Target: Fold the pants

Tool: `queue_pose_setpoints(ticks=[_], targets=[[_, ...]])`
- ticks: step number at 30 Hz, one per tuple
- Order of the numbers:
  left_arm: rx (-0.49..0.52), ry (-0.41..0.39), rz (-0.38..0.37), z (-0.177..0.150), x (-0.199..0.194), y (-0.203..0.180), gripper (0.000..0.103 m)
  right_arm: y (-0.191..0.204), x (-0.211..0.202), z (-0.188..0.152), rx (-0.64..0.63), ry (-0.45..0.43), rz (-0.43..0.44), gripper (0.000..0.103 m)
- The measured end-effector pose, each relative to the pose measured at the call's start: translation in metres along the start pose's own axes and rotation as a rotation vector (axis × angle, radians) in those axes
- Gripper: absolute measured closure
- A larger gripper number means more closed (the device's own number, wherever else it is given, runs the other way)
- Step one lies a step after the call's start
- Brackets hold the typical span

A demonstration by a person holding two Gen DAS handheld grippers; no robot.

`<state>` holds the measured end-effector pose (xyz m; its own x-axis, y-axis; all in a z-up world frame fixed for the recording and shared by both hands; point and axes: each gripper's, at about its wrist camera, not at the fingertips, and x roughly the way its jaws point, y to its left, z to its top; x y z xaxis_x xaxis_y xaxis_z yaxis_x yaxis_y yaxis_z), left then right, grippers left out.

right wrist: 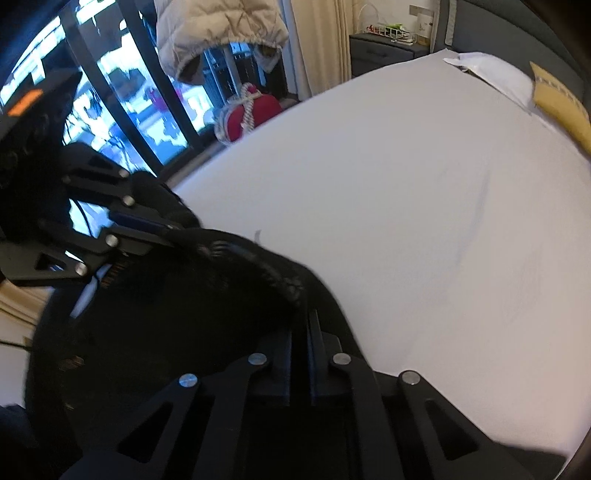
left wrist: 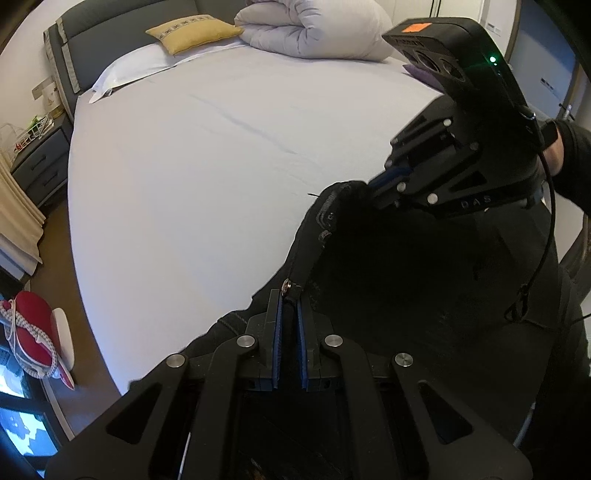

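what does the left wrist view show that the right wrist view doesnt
Only the left wrist view shows the rolled white duvet at the head of the bed, and the metal button on the waistband at the left gripper.

Only the right wrist view shows the beige puffer jacket hanging by the big dark-framed window.

Both show the black pants, pinched by both grippers, the right gripper, the pale grey bed sheet, the mustard yellow cushion and the red bag.

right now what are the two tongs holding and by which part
Both hold the black fabric pants by the waistband edge: the left tongs pinch it beside the metal button, the right tongs grip it further along. Each is shut on the cloth.
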<state>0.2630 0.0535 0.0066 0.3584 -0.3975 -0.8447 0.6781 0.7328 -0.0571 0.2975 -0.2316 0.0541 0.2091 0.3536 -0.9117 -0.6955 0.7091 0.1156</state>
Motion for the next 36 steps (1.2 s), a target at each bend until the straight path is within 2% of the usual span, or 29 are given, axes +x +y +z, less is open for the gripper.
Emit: queue_pose_setpoints(ticks=[4, 9, 16, 22, 24, 29, 36], targets=[[-0.01, 0.005, 0.016, -0.017, -0.02, -0.01, 0.097, 0.03, -0.002, -0.013, -0.013, -0.021, 0.05, 0.095], [-0.017, 0.035, 0.021, -0.06, -0.053, -0.033, 0.097, 0.078, -0.007, -0.046, -0.097, -0.003, 0.081, 0.095], [-0.033, 0.082, -0.003, -0.123, -0.083, -0.073, 0.097, 0.154, -0.022, -0.105, -0.299, 0.031, -0.027, 0.095], [-0.019, 0.115, 0.006, -0.151, -0.094, -0.111, 0.097, 0.218, -0.025, -0.147, -0.515, 0.084, -0.168, 0.096], [-0.008, 0.125, 0.008, -0.163, -0.097, -0.121, 0.097, 0.234, -0.025, -0.162, -0.562, 0.1, -0.19, 0.096], [0.043, 0.163, 0.012, -0.188, -0.099, -0.144, 0.097, 0.259, -0.024, -0.193, -0.6, 0.125, -0.232, 0.096], [0.054, 0.167, 0.0, -0.204, -0.107, -0.158, 0.097, 0.279, -0.017, -0.211, -0.589, 0.133, -0.295, 0.096]])
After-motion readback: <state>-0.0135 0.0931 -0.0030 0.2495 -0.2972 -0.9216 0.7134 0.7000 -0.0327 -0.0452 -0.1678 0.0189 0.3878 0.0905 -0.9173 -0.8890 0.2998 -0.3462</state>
